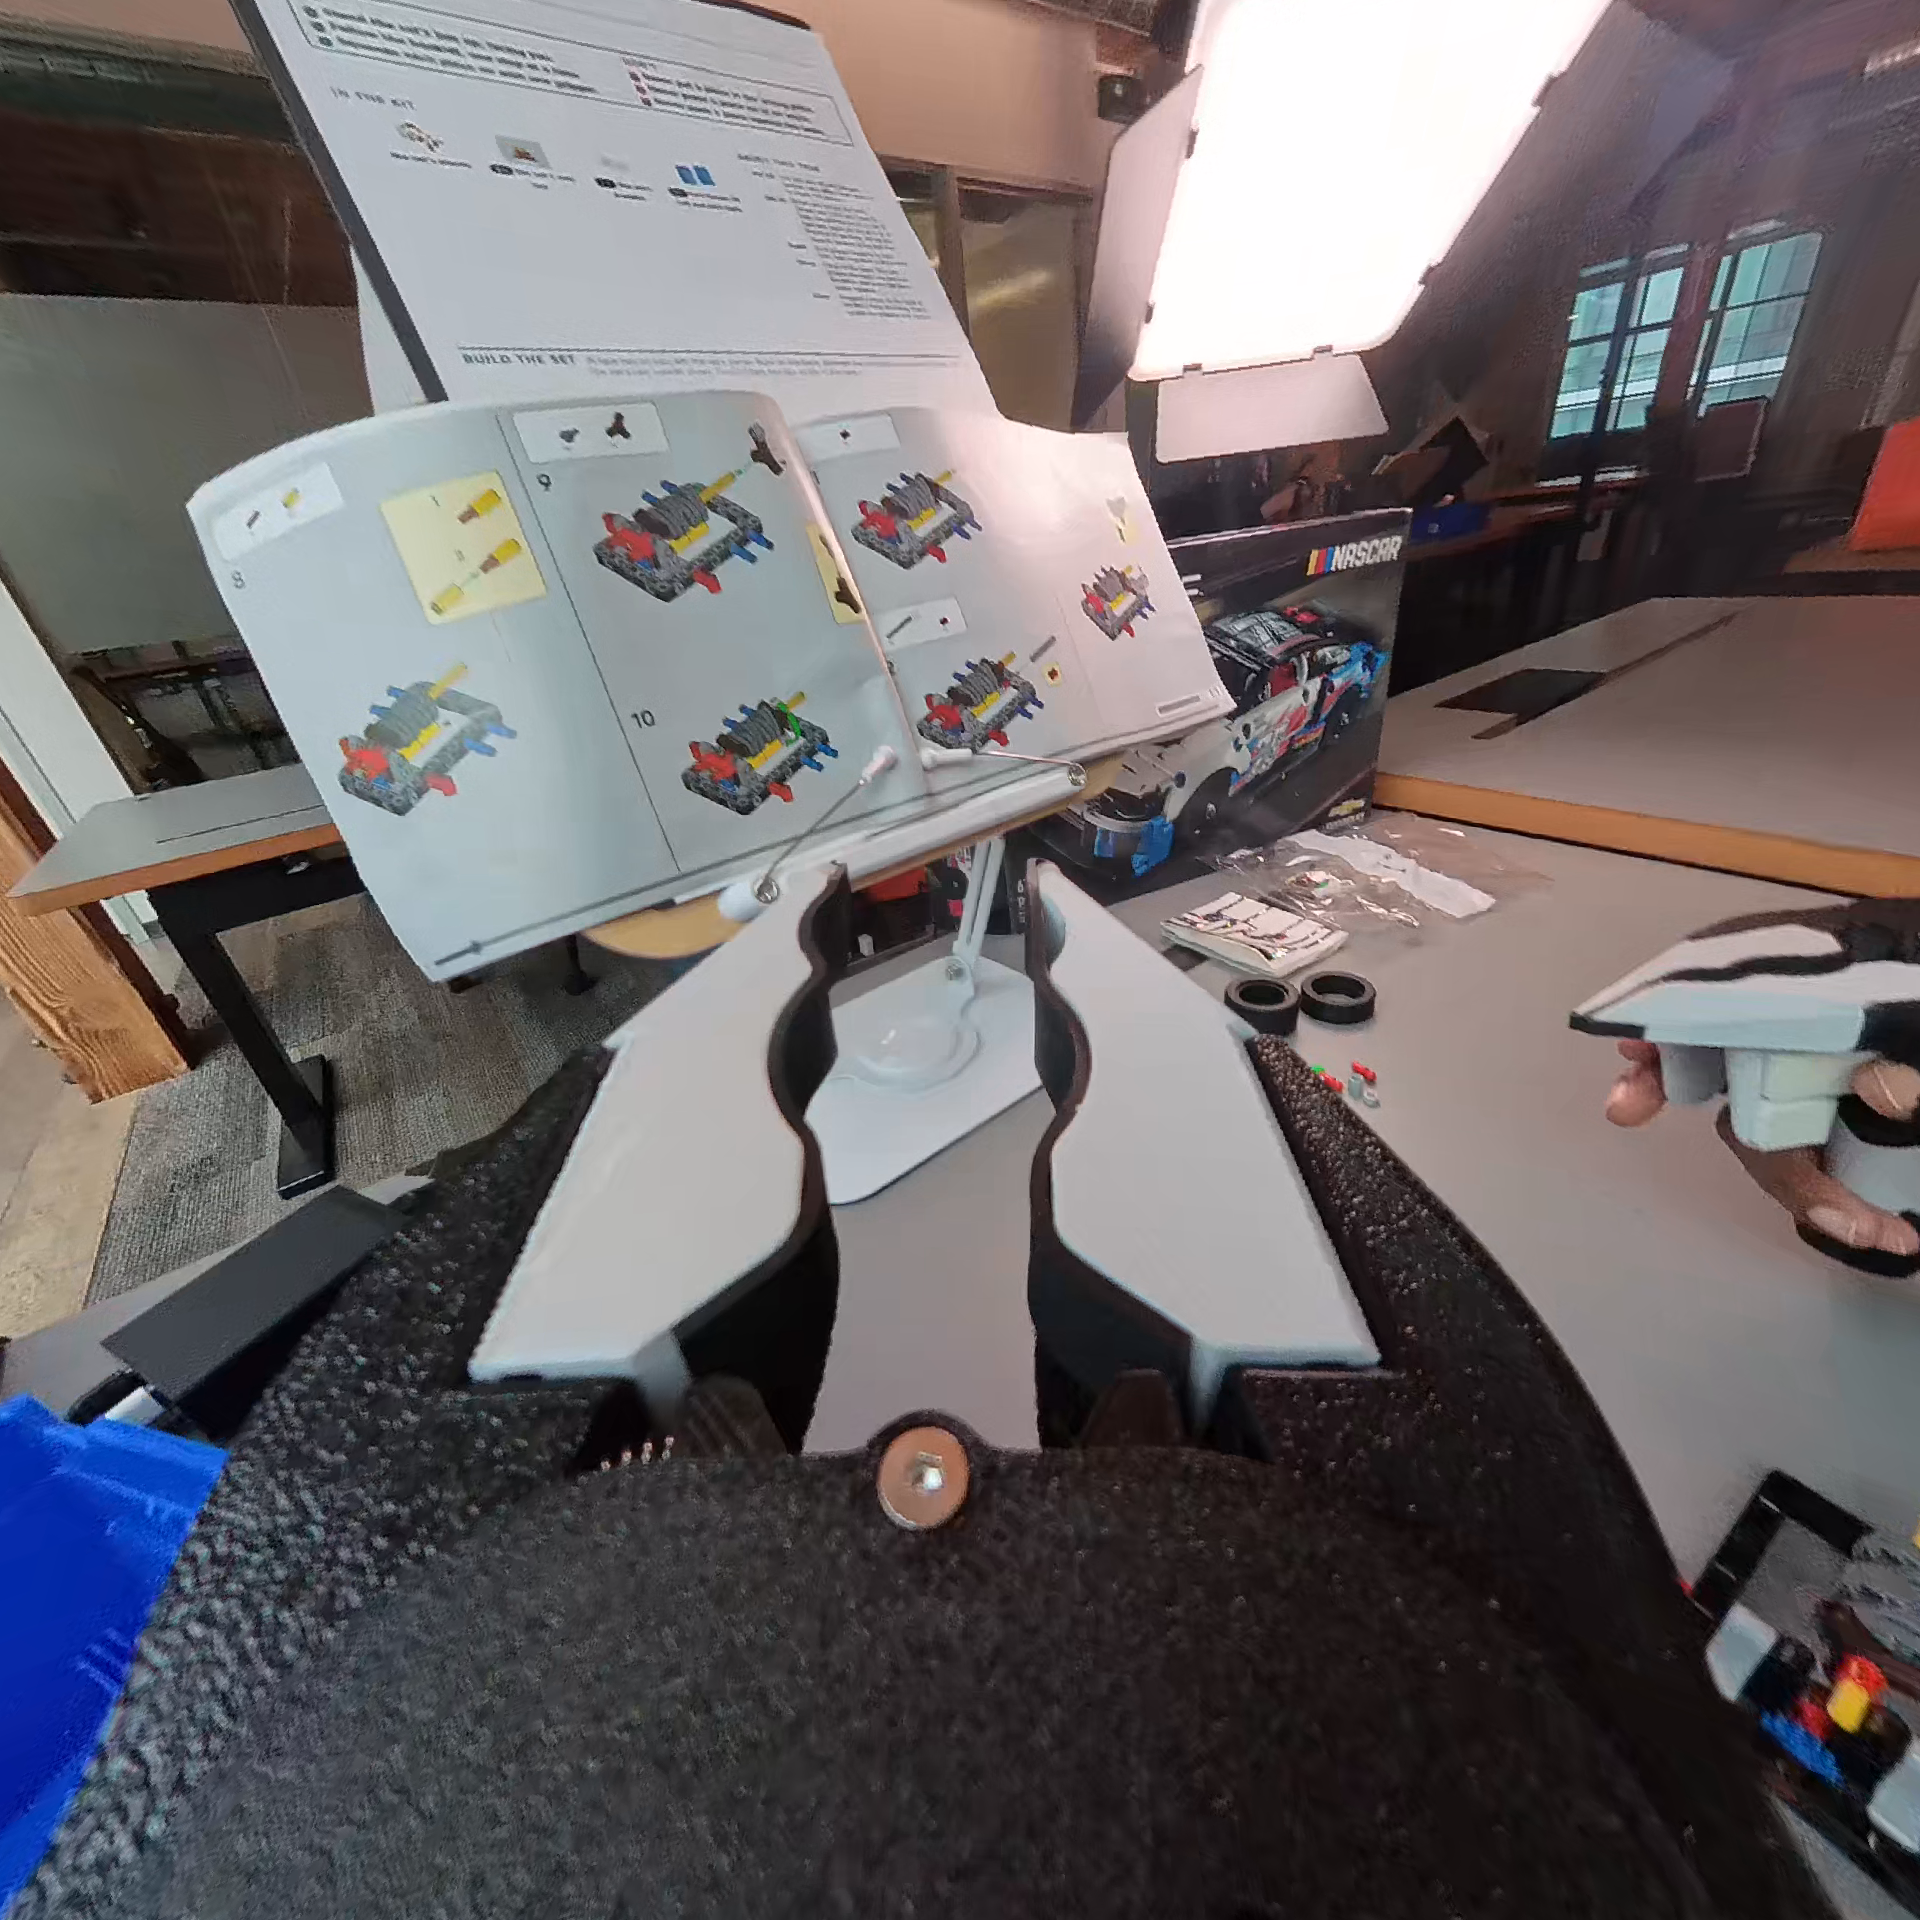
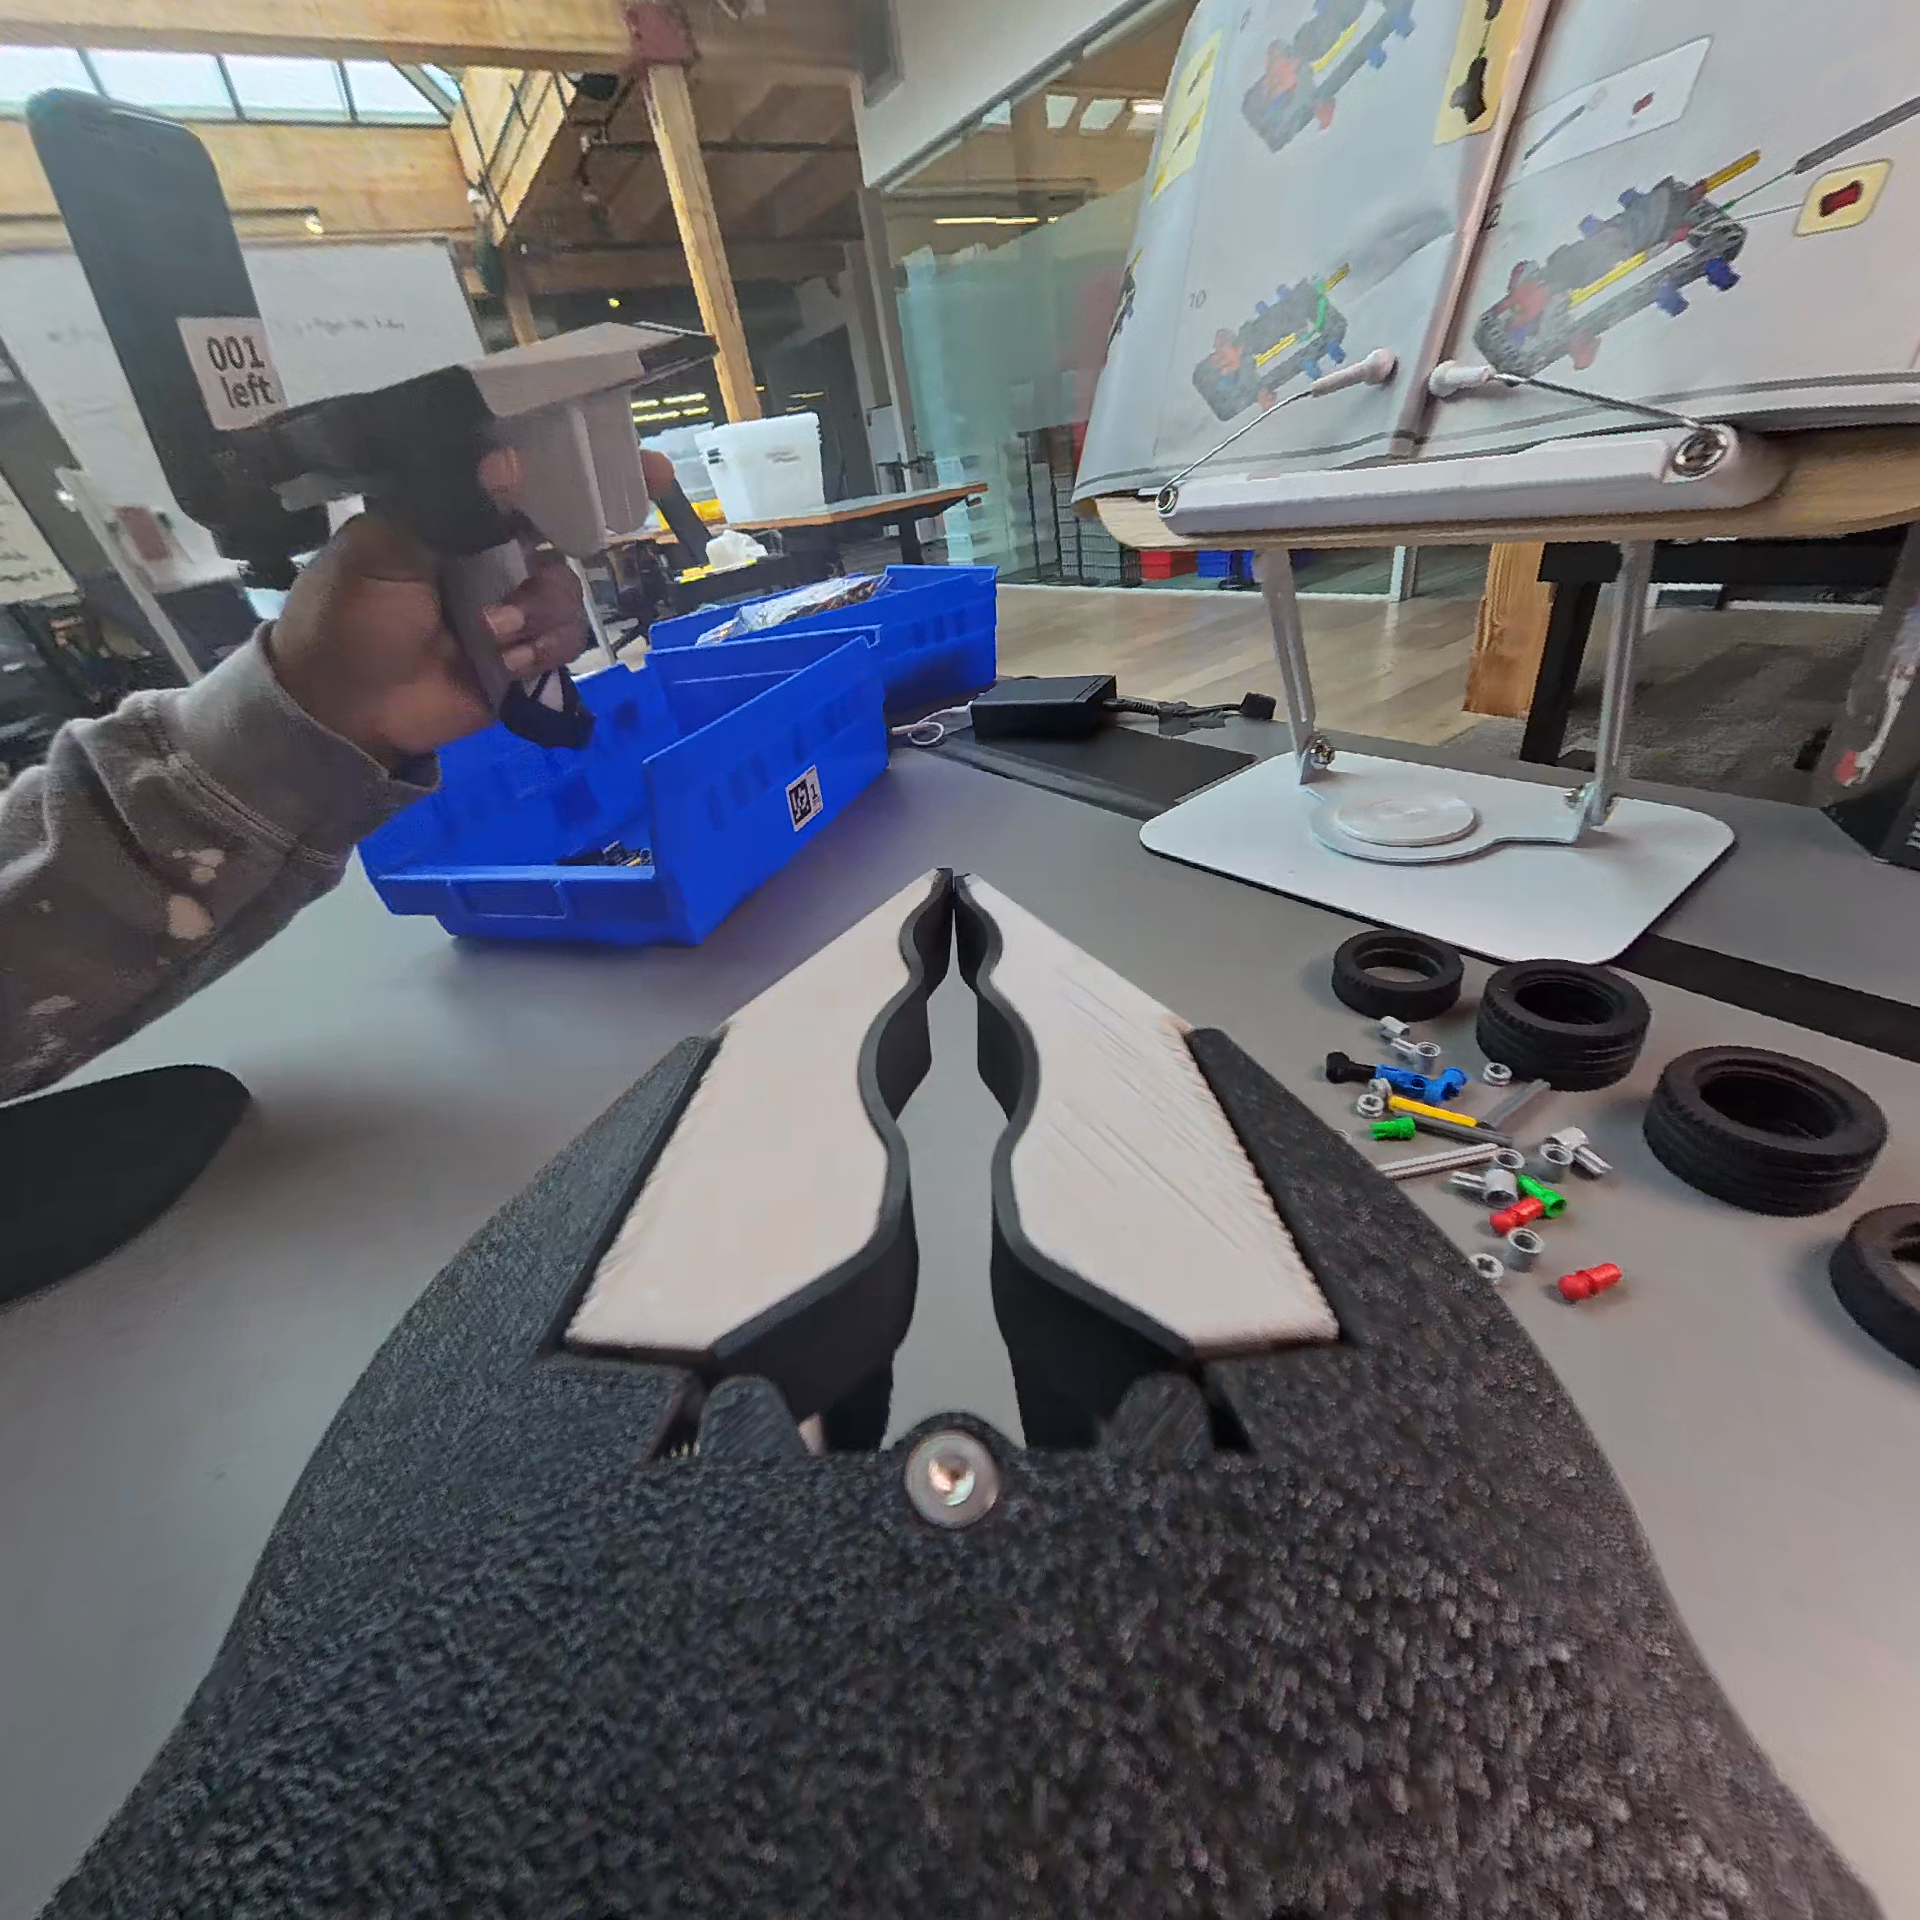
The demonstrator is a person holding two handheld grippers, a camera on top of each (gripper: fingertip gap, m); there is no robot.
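- left gripper [image 1: 935,883]: jaws apart, empty, raised facing the open grey instruction booklet [image 1: 582,665] on its white stand
- right gripper [image 2: 953,883]: tips together, empty, near small stiff plastic pins [image 2: 1455,1132] and black rubber tyres [image 2: 1562,1021]

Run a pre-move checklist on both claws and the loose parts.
1. Left claw open and empty: ok.
2. Right claw shut, nothing between its tips: ok.
3. Small loose parts beside the right claw, apart from it: ok.
4. Tyres flat on the table: ok.
5. Instruction booklet open on its stand: ok.
6. Blue bins contents: cannot tell.
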